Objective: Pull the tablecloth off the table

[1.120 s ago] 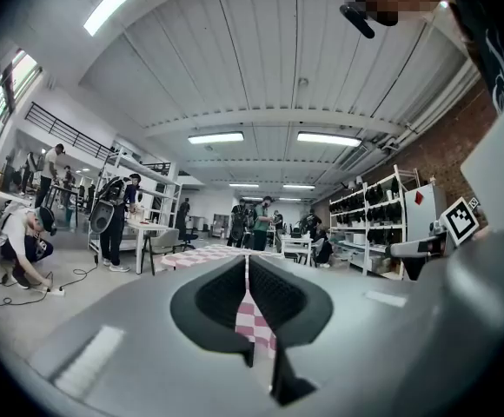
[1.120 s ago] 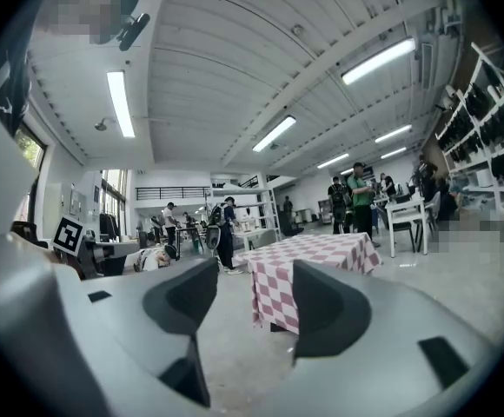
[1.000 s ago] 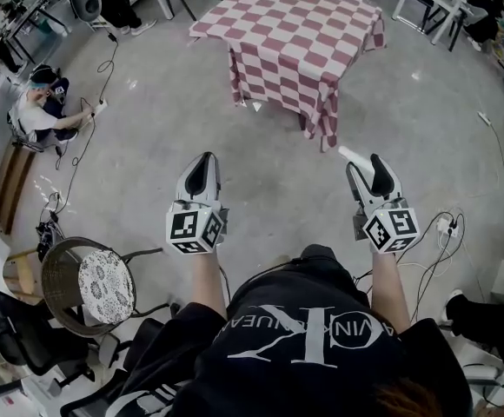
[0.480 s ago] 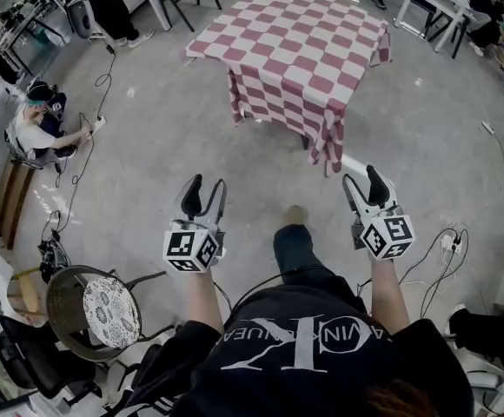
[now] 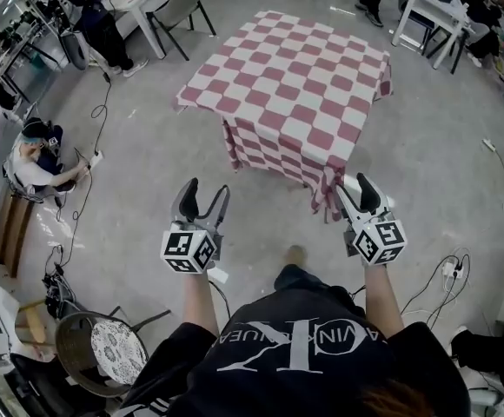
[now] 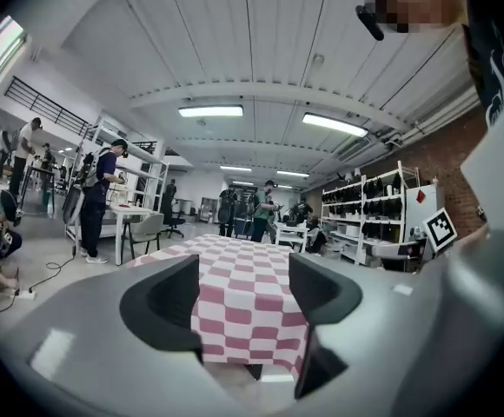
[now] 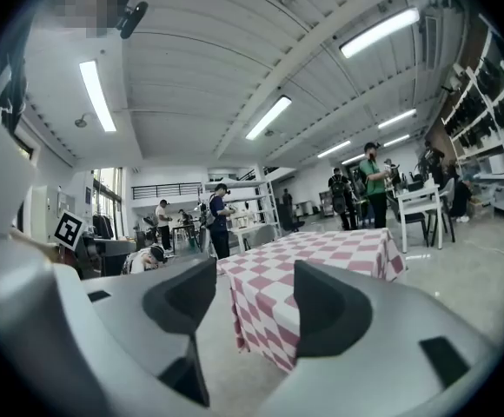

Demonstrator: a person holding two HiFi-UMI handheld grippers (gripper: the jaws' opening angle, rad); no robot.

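Note:
A red-and-white checked tablecloth (image 5: 287, 102) covers a small table ahead of me, and its corners hang down the near side. Both grippers are held in the air short of it, touching nothing. My left gripper (image 5: 202, 195) points at the cloth's near left edge; its jaws are opening and nothing is between them. My right gripper (image 5: 354, 186) is open just in front of the hanging near right corner. The cloth (image 6: 245, 287) shows through the gap of the left gripper (image 6: 242, 304), at a distance. In the right gripper view the tablecloth (image 7: 321, 252) lies beyond the open right gripper (image 7: 254, 307).
A round chair with a patterned cushion (image 5: 104, 351) stands behind me on the left. A person crouches by the left wall (image 5: 35, 159) with a cable across the floor. Cables (image 5: 447, 272) lie at the right. White tables (image 5: 430, 7) and other people stand beyond the table.
I have walked toward the table, so it is nearer and larger in view. The left gripper's jaws have gone from shut to parted. The right gripper stays open.

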